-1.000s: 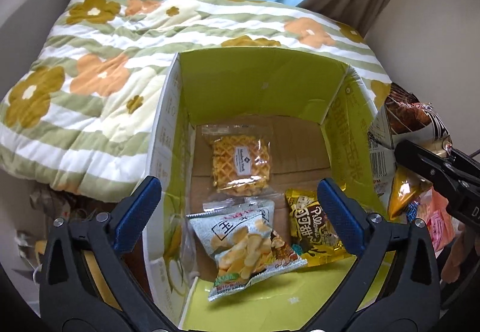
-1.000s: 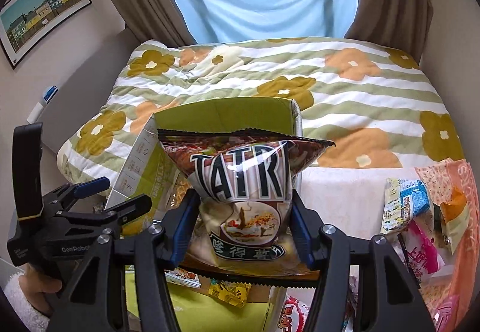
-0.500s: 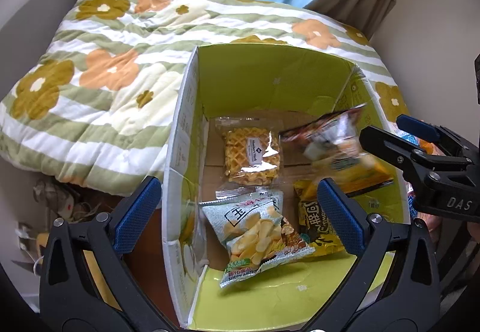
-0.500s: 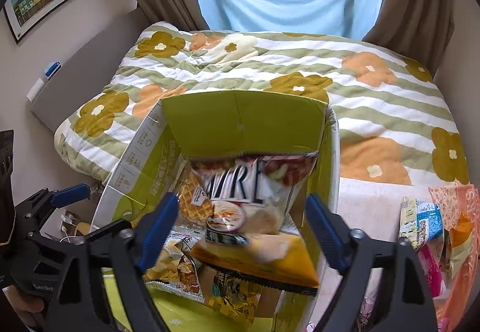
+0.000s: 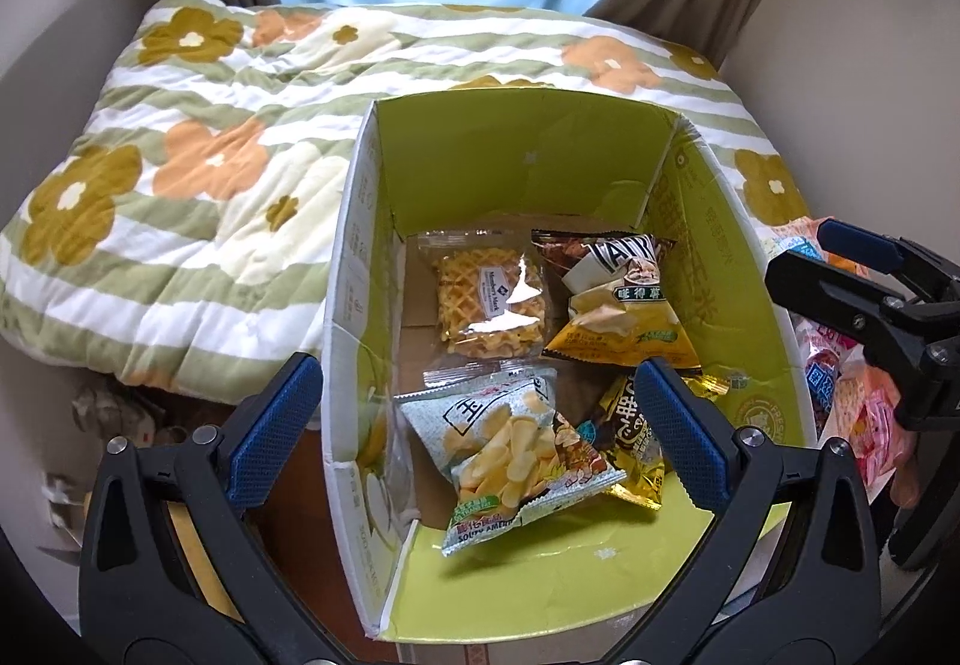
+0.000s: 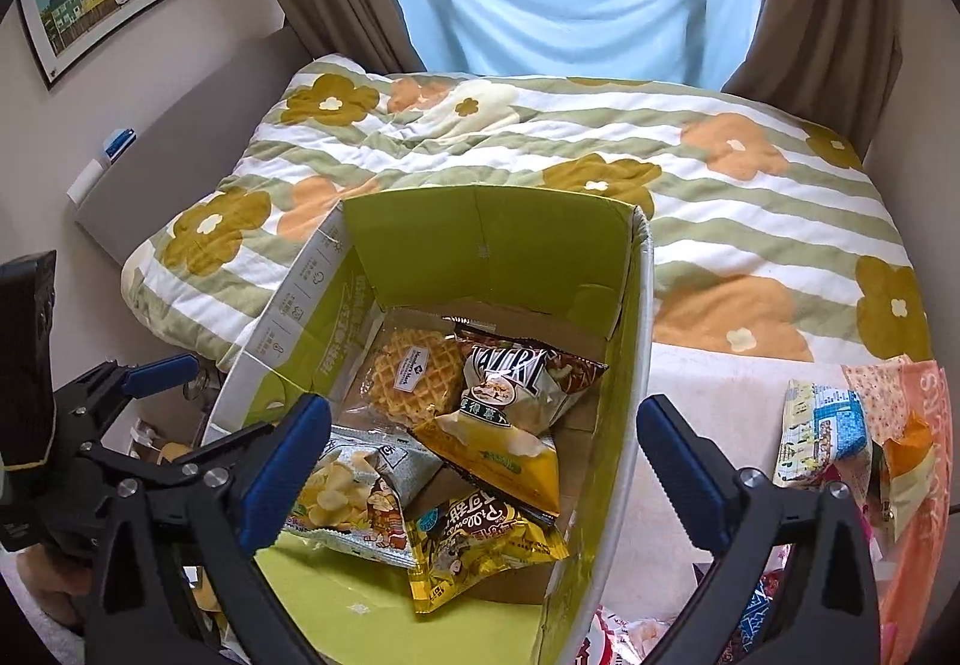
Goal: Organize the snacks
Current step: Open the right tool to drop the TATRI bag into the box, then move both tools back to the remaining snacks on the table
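Four packets fill our box; both grippers, left and right, gape wide, empty; loose snacks at lower right could slip if we pinch carelessly.

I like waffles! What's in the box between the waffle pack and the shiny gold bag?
In the right wrist view, the brown-and-yellow chip bag lies between the waffle pack and gold bag.

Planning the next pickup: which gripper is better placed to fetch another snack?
Right. The right gripper, jaws open and empty, sits beside the loose snack packets on the bed; the left gripper hovers over the green cardboard box.
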